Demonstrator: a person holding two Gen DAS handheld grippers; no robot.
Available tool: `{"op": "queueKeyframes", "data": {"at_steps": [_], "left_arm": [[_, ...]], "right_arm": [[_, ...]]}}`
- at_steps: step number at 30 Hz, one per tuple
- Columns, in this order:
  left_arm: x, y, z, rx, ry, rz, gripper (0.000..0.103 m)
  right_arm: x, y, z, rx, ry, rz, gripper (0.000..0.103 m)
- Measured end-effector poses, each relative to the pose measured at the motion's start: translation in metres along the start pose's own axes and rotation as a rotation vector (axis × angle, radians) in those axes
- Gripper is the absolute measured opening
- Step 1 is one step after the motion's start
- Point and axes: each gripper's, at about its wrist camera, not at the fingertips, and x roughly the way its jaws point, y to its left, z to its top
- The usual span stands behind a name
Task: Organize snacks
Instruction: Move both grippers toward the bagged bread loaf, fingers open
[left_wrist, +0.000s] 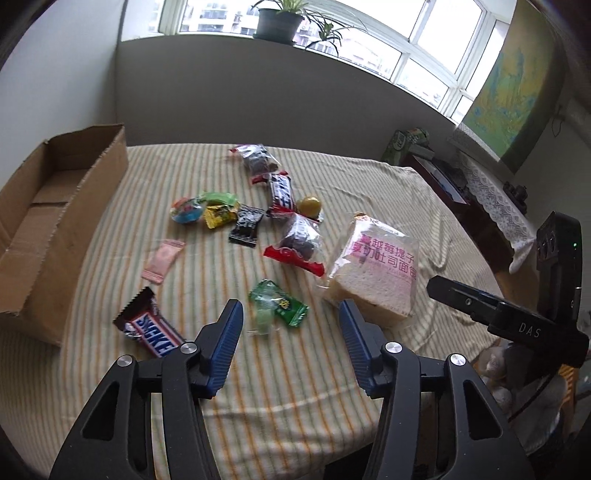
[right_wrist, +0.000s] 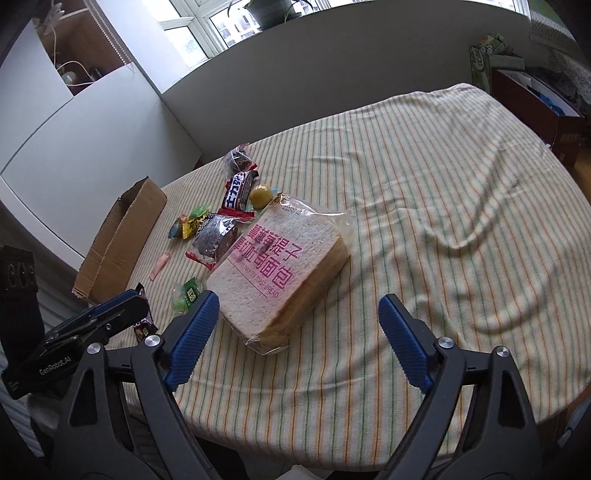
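Taking the clear-wrapped white toast bread slab with pink lettering (right_wrist: 280, 273) as landmark: to its right the striped cloth-covered bench (right_wrist: 443, 206) lies bare, wide passage for a claw. To its left, wrapped snacks crowd close, a green candy packet (left_wrist: 279, 304) nearest. Beyond them, the open brown cardboard box (left_wrist: 55, 229) walls the bench's left edge.

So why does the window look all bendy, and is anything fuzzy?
Left wrist view: the fisheye lens bends the window into a curve, the panes glare white, and the green candy near the left gripper looks smeared. Right wrist view: the bread bag print is sharp, while the corners go dark.
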Motion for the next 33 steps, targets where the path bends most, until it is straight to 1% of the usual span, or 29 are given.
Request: {"op": "queueKeyframes", "data": {"at_steps": [1, 4, 8, 16, 19, 24, 29, 31, 33], "left_arm": [[0.005, -0.001, 0.003, -0.006, 0.014, -0.026, 0.051], [0.015, -0.01, 0.01, 0.016, 0.038, -0.075, 0.048], [0.03, -0.016, 0.019, 0.042, 0.088, -0.109, 0.048], [0.053, -0.014, 0.027, 0.047, 0.158, -0.142, 0.048], [0.062, -0.014, 0.027, 0.04, 0.191, -0.17, 0.048], [0.062, -0.02, 0.024, 0.05, 0.201, -0.19, 0.048], [0.061, -0.033, 0.016, 0.097, 0.223, -0.205, 0.048], [0.062, -0.037, 0.015, 0.119, 0.221, -0.186, 0.048], [0.064, -0.037, 0.018, 0.115, 0.212, -0.163, 0.051]], "right_arm": [[0.003, -0.003, 0.001, 0.018, 0.01, 0.019, 0.081], [0.009, -0.01, 0.004, 0.05, 0.029, 0.056, 0.073], [0.014, -0.017, 0.007, 0.077, 0.044, 0.087, 0.07], [0.027, -0.025, 0.012, 0.098, 0.083, 0.145, 0.049], [0.029, -0.025, 0.015, 0.092, 0.086, 0.15, 0.048], [0.032, -0.031, 0.02, 0.102, 0.09, 0.156, 0.048], [0.033, -0.038, 0.026, 0.106, 0.1, 0.153, 0.048], [0.033, -0.041, 0.028, 0.111, 0.111, 0.162, 0.048], [0.034, -0.041, 0.028, 0.105, 0.118, 0.157, 0.049]]}}
